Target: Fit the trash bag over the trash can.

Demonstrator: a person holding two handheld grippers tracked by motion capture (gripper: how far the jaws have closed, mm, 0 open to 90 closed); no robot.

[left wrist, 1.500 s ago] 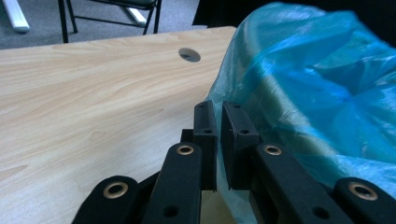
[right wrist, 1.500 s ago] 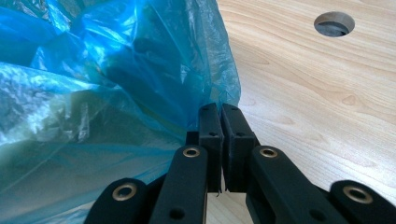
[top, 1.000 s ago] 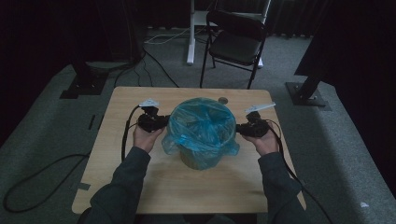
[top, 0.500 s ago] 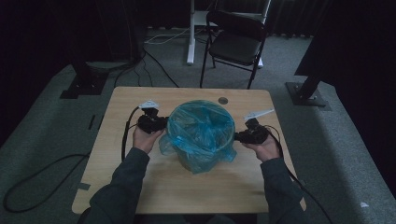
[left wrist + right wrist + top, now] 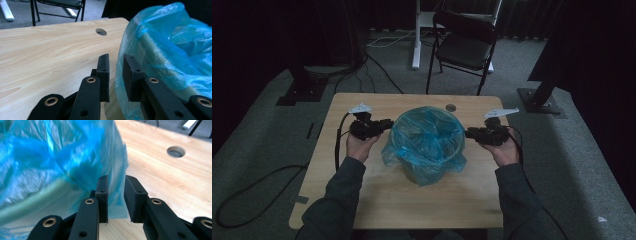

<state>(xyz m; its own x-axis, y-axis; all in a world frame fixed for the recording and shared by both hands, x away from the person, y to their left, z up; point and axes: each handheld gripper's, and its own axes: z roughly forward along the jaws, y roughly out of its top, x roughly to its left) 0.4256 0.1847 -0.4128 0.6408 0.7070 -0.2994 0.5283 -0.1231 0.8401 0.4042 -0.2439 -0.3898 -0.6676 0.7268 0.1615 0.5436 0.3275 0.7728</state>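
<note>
Blue bag lining a round bin, set mid-surface, slightly toward the far edge. Bag top draped outward over the rim, loose plastic hanging down the near side of the bin.

Left tool just beside the bag's left edge, jaws pointing in at it. Jaws apart, just been opening. Left gripper view: narrow gap between the pads, nothing clamped; bag film running along just outside the right pad, its edge reaching toward the gap; cannot tell whether it touches the pad.

Right tool just beside the bag's right edge, pointing in. Jaws likewise apart, just been opening. Right gripper view: bag behind the gap, a fold of film showing through it beyond the pad tips; no pinch on it visible. Bin rim showing pale green through the plastic at lower left of that view.

Round hole in the surface behind the bin, near the far edge. Black chair on the carpet beyond the surface. Cables trailing from both tools along the forearms.
</note>
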